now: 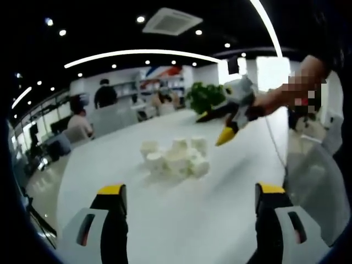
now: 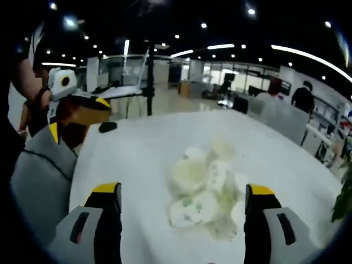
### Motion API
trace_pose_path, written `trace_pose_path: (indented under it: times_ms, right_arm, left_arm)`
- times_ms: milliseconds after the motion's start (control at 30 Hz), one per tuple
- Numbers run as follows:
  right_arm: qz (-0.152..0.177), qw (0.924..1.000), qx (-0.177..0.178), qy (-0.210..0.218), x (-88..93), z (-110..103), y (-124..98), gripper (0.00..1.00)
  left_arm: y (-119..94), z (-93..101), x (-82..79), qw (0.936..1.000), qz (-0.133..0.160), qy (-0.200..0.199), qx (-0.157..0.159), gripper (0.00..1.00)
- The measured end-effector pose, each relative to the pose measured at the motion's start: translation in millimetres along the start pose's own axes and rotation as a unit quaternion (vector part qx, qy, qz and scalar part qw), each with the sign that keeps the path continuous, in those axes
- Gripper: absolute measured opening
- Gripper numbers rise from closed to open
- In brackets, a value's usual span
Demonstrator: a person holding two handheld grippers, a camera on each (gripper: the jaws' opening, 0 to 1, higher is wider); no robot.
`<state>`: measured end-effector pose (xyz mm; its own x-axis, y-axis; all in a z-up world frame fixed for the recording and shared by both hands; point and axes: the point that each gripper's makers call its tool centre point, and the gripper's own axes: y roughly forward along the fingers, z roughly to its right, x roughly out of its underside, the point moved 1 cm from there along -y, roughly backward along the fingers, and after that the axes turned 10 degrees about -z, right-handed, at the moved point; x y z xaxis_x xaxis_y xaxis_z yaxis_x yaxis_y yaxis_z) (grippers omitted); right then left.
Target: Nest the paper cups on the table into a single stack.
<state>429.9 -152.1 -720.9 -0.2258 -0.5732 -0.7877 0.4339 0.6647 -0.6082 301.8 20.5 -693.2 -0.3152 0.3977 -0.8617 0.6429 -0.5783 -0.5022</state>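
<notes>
While jaws gape, paper cups (image 1: 176, 158) clustered well ahead, untouched

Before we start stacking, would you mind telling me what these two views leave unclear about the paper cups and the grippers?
- Paper cups: left gripper view, clustered, small and blurred; the count is unclear.
- Paper cups, right gripper view: motion blur smears them; upright or tipped is unclear.
- Right gripper: left gripper view, jaws apart, tips blurred.
- Left gripper: right gripper view, near the edge; jaw state unreadable.

White paper cups (image 1: 176, 158) clustered loose mid-table, several tipped over, unstacked.
</notes>
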Motion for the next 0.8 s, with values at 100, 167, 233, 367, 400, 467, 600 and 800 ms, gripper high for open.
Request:
trace_pose_path:
  times_ms: [100,167,233,367,400,467,600,800]
  right_arm:
    - [-0.002,1.0000,-0.007,0.001,-3.0,0.4,11.1,0.89]
    - [-0.005,0.9999,-0.014,-0.002,-4.3,-1.6,22.0,0.88]
    - [-0.012,0.9997,-0.019,-0.005,-3.6,-2.7,30.0,0.88]
    - [-0.013,0.9995,-0.024,-0.019,-10.9,-4.3,43.0,0.85]
    - [-0.015,0.9994,-0.024,-0.021,-12.4,-3.9,46.8,0.83]
    - [-0.019,0.9992,-0.025,-0.022,-12.4,-2.5,52.3,0.78]
    - [-0.031,0.9989,-0.032,-0.014,-9.1,-1.9,65.2,0.77]
    - [-0.039,0.9986,-0.034,-0.014,-9.3,2.1,77.7,0.71]
  left_arm:
    - [0.3,-0.1,2.0,1.0000,0.000,-0.004,0.000,0.97]
    - [0.8,-0.3,3.3,1.0000,0.000,-0.005,-0.003,0.98]
    - [0.1,0.2,3.0,1.0000,0.001,-0.002,-0.005,0.98]
    - [-1.0,0.7,4.9,1.0000,0.000,-0.007,-0.004,0.97]
    - [-1.0,0.9,5.5,1.0000,-0.001,-0.008,-0.003,0.97]
    - [-1.0,1.7,7.1,0.9999,-0.003,-0.011,-0.001,0.97]
    - [-0.2,4.3,6.4,0.9999,0.003,-0.011,0.001,0.97]
    - [3.5,4.7,6.0,0.9999,0.005,-0.009,0.005,0.97]
